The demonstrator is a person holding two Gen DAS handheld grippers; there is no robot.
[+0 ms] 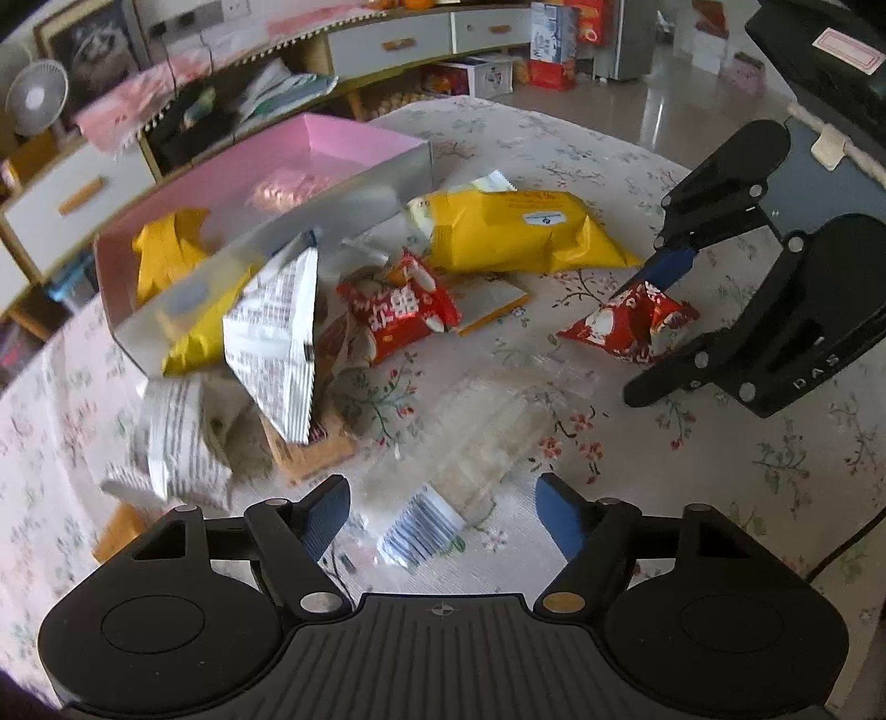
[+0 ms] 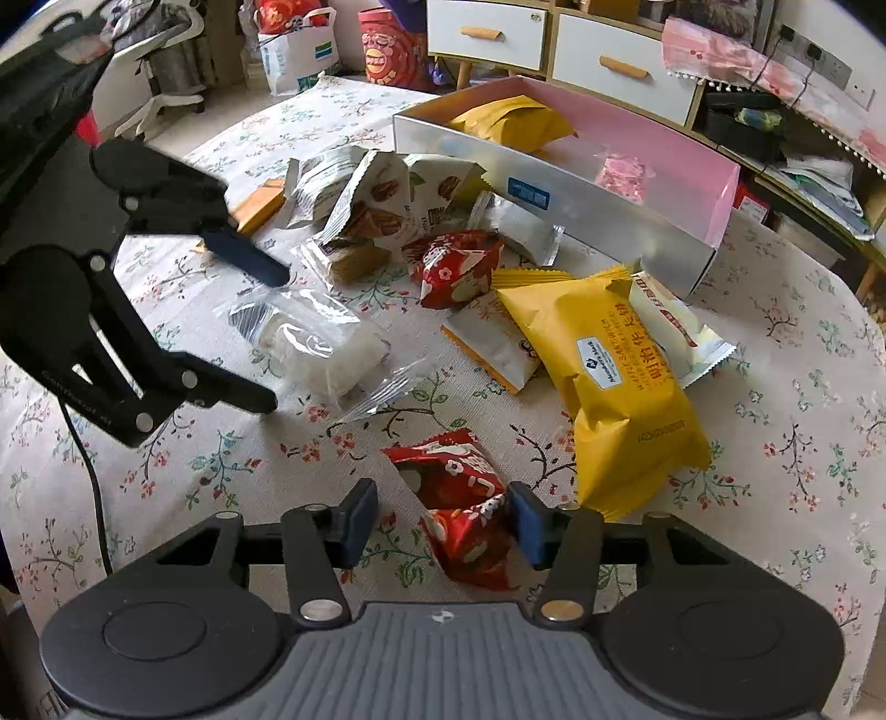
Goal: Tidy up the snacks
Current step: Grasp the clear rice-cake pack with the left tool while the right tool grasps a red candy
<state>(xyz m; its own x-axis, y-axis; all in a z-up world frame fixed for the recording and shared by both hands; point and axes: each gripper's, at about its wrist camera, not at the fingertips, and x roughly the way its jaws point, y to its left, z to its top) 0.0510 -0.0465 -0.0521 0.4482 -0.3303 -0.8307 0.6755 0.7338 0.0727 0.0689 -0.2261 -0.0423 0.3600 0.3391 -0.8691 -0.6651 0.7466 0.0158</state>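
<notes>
My left gripper (image 1: 442,518) is open over a clear plastic packet (image 1: 476,443) on the floral tablecloth; it also shows in the right wrist view (image 2: 271,338), its fingers either side of that packet (image 2: 326,343). My right gripper (image 2: 440,523) is open, its fingers either side of a small red snack packet (image 2: 459,498); it shows in the left wrist view (image 1: 648,332) around that packet (image 1: 631,324). A pink-lined silver box (image 1: 266,221) holds a yellow packet (image 1: 160,249) and a pink one (image 2: 620,174). Loose snacks lie in front of the box (image 2: 554,199).
A large yellow packet (image 2: 614,376), another red packet (image 2: 454,266), several white nut packets (image 2: 382,205) and orange-edged packets (image 2: 493,343) crowd the table middle. White drawers (image 2: 614,69) and bags (image 2: 299,50) stand behind. The table edge (image 2: 869,310) curves at right.
</notes>
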